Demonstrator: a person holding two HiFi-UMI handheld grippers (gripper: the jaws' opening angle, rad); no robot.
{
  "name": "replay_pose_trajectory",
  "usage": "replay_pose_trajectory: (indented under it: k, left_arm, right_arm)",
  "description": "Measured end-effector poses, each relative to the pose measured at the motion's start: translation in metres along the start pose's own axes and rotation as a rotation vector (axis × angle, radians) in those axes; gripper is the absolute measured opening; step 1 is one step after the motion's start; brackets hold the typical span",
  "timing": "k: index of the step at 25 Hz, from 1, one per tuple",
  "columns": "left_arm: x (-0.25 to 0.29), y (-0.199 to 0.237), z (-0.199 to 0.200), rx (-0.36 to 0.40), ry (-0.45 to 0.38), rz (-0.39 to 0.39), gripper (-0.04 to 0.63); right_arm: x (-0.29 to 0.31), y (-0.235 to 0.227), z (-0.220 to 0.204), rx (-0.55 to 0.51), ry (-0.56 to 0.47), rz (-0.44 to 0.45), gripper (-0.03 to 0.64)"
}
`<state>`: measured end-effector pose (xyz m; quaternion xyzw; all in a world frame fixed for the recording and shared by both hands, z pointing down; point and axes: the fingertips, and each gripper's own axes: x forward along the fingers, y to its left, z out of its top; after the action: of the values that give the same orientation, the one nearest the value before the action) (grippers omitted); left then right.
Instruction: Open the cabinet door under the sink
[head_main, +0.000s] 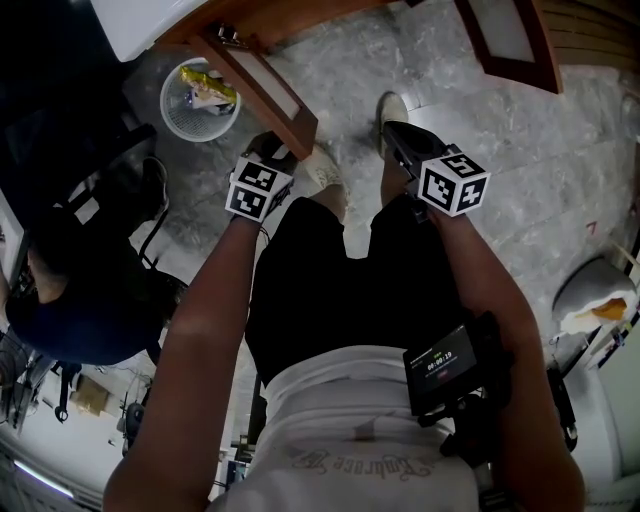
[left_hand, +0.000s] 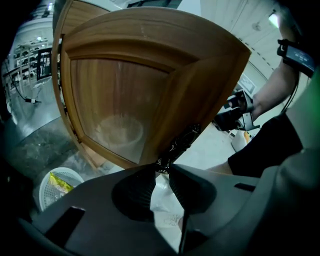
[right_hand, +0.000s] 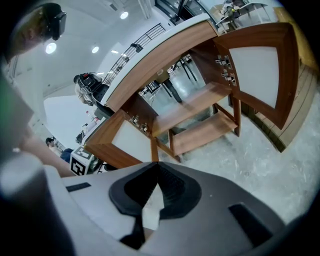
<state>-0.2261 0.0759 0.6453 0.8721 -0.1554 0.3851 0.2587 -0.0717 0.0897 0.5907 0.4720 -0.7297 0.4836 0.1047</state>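
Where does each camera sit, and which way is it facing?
Head view: on the person's head, facing steeply down; shows forearms, shorts, left gripper, right gripper.
Left gripper view: on the left gripper, facing its jaws clamped on the handle of the cabinet door.
Right gripper view: on the right gripper, facing the open cabinet over shut, empty jaws.
Shared: head and left gripper views both show the wastebasket.

Head view looks down; gripper views seemingly share one door (left_hand: 120, 100).
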Motion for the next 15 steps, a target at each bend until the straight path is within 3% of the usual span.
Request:
replay_pose_trajectory:
  k: [10, 15]
  left_arm:
    - [-0.03, 0.021, -0.029, 0.1, 0.066, 0.028, 0.087]
    - [-0.027, 0.025, -0.031, 0.077, 0.086, 0.023, 0.089]
  right_arm:
    - [-0.012, 0.006, -0.003, -0.003, -0.028, -0.014, 0.014]
    - [-0.023, -0.005, -0.003, 0.007, -0.038, -0.047, 0.014]
